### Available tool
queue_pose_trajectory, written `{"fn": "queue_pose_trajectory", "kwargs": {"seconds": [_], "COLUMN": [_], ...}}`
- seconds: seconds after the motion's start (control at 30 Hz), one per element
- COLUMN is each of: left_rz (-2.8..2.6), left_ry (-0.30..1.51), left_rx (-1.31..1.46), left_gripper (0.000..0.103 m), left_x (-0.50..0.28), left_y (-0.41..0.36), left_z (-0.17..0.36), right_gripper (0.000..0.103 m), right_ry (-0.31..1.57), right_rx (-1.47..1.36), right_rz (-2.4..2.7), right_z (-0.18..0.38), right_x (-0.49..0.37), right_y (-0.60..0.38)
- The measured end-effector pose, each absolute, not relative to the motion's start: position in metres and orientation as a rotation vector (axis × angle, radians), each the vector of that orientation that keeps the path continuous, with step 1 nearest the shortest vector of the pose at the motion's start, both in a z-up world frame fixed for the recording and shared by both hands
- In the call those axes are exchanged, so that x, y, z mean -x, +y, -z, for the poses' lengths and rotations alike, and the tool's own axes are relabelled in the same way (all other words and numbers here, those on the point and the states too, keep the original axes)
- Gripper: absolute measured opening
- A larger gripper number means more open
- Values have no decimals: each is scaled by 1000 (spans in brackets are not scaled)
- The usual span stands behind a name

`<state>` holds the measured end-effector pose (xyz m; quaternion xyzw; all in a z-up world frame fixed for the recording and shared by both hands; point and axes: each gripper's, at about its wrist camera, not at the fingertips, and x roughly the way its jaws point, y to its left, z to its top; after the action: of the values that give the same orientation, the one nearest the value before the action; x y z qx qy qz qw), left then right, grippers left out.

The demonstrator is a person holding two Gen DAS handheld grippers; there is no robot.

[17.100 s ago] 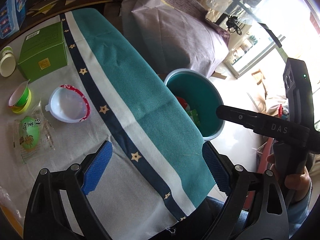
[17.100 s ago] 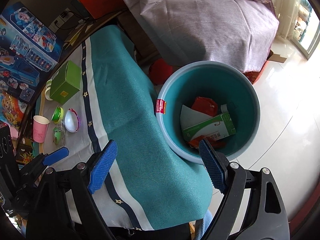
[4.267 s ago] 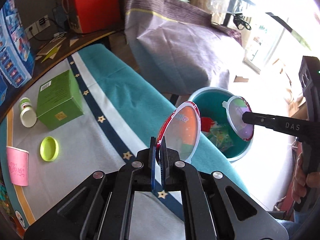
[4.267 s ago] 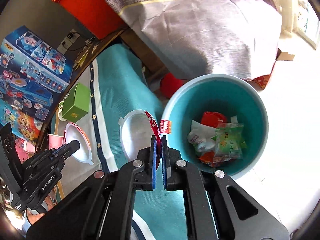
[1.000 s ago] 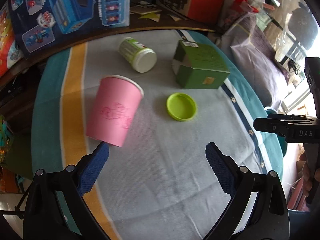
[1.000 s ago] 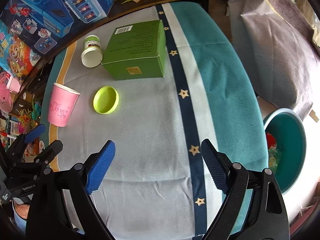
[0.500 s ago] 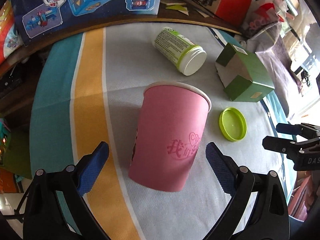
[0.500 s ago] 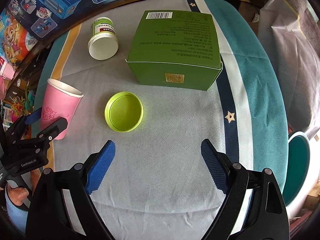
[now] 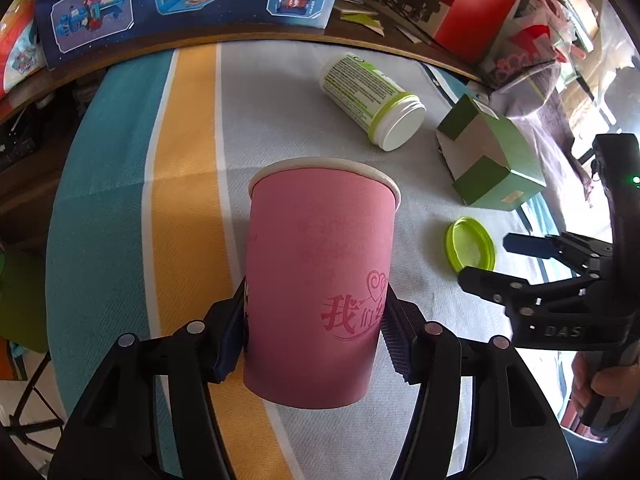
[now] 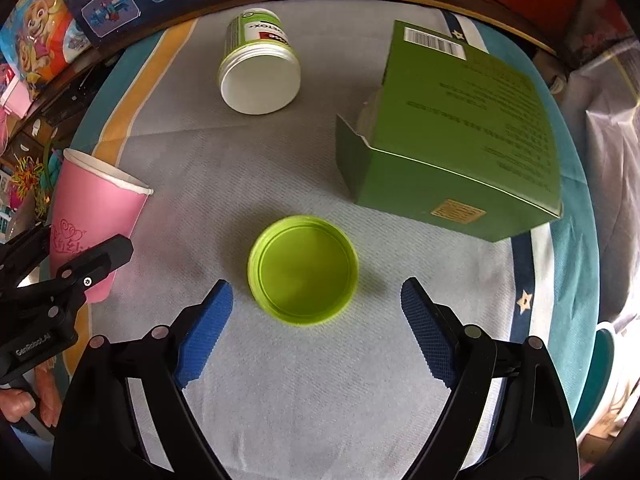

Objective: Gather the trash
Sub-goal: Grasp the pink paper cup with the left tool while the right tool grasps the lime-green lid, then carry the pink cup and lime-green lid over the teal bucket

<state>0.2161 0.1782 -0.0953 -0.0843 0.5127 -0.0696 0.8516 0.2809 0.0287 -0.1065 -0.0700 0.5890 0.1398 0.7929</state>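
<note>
My left gripper [image 9: 314,330] is shut on a pink paper cup [image 9: 320,276] that stands upright on the tablecloth; the cup also shows in the right wrist view [image 10: 94,216], with the left gripper [image 10: 52,264] around it. My right gripper [image 10: 316,328] is open and empty, its blue pads [image 10: 204,332] on either side of a lime-green lid [image 10: 302,270] lying open side up. The lid [image 9: 471,243] and right gripper [image 9: 516,262] show at the right in the left wrist view.
A green carton [image 10: 460,140] lies behind the lid. A white and green jar [image 10: 258,64] lies on its side at the back. Toy boxes [image 9: 180,4] line the far edge. The teal bin's rim [image 10: 604,356] shows past the table's right edge.
My left gripper has moved forward and closed on the pink cup. My right gripper has dropped closer to the green lid, still open.
</note>
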Motion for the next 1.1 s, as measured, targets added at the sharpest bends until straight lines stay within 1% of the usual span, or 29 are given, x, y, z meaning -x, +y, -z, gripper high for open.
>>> {"fn": "queue_pose_trajectory", "kwargs": {"seconds": [0.07,0.1,0.13,0.17,0.37,0.47,0.77,0.97,1.1], "left_rz": [143,144,141,138,113,110,119,189,269], "left_ry": [1077,1075,1073,1072,1068,1068,1047,1034,1035], "left_rx": [180,183,184,184,165,161,97,47,14], "left_gripper": [61,61,62,62,64,61,61,61,61], "left_x": [-213,-213,-212,-212,-214,-212,-192,-175,-166], "left_y": [182,183,183,184,179,174,141,93,48], "left_z": [96,96,96,96,98,97,73,53,44], "right_gripper": [71,69,60,53,53,53,53,53,53], "right_ry": [1237,1220,1210,1198,1208,1207,1178,1116,1073], "right_rx": [195,214,217,227,230,187,50,-60,-125], "right_rz": [-295,-301,-311,-313,-304,-294,-299,-278,-232], "right_z": [108,108,106,105,100,93,64,35,22], "right_x": [-282,-281,-280,-280,-268,-265,-242,-212,-193], "right_y": [35,37,38,39,25,11,-40,-95,-139]}}
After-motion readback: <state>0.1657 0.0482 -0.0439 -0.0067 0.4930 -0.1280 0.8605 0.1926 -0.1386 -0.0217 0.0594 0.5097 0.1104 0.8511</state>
